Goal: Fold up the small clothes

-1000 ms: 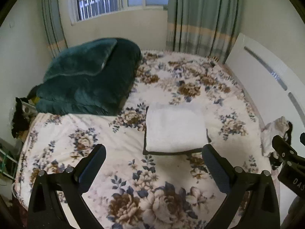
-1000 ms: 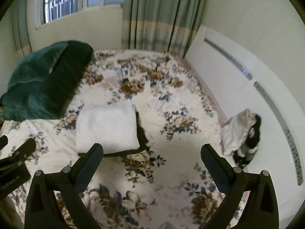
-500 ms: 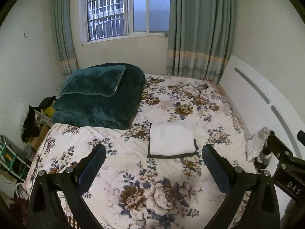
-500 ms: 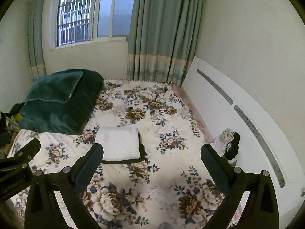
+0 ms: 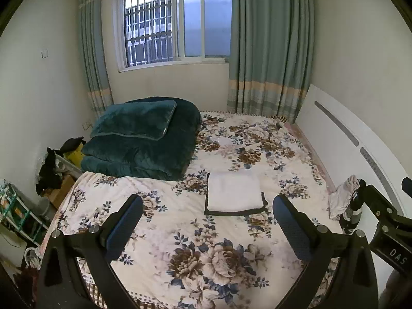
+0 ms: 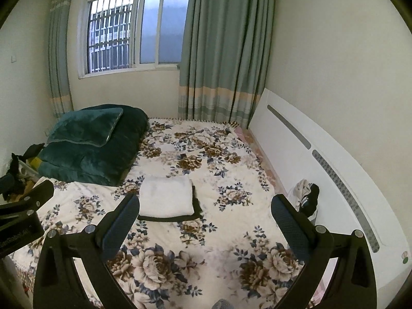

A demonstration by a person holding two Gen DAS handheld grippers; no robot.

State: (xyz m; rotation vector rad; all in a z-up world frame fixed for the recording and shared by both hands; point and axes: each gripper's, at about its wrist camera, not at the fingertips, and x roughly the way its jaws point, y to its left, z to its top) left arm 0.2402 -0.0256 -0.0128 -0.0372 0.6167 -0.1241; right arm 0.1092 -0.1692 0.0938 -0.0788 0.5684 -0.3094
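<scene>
Both grippers are high above the bed and hold nothing. Left gripper (image 5: 207, 216): jaws spread wide, empty. Right gripper (image 6: 204, 215): same, wide apart, nothing between the pads.

Folded white garment (image 5: 234, 191) lies flat mid-bed on the floral bedspread (image 5: 206, 257), stacked on a folded dark garment (image 5: 233, 212) whose edge shows along the near and right sides. A crumpled pile of clothes (image 6: 306, 195) sits at the right edge of the bed against the white headboard (image 6: 322, 159); likely the next item to fold.

Step in hand looks like leaving the finished stack and going for the next piece. To do it well: right gripper goes to the pile, pinches one layer only at a top fold, lifts clear, carries it to the bare bedspread near the front, not onto the stack.

Edges: the pile touches the headboard, so come in from the bed side. The green quilt (image 5: 144, 141) fills the far left corner. Open room is the near half and the far right of the bed. The left gripper's body shows at the left of the right wrist view, close by; keep the two apart.
</scene>
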